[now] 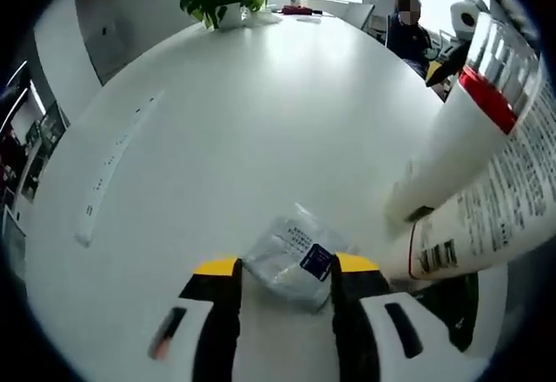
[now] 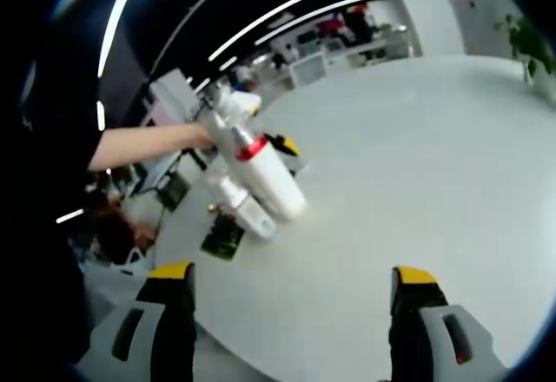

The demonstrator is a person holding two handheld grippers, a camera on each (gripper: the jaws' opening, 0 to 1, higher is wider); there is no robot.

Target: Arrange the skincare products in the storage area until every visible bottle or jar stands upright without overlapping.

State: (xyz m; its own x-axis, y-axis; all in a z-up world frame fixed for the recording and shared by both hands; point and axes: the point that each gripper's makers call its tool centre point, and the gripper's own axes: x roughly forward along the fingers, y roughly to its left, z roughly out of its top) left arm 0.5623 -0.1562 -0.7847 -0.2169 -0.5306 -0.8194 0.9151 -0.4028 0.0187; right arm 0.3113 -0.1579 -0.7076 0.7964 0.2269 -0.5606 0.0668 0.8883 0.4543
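Plastic sachet [image 1: 294, 259] sits between left gripper [image 1: 282, 291] jaws, clamped on it. Right gripper [image 2: 294, 299] jaws apart, holding nothing. 2 white tubes [image 1: 486, 182] lean just right of left gripper; stand each upright, spaced, base flat on table [image 1: 243, 121].

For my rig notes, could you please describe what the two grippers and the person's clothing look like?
Each gripper, left and right, has two black jaws tipped with yellow, set on light grey bodies with dark slots. The left one has a reddish mark in one slot. The person's sleeve is black and short.
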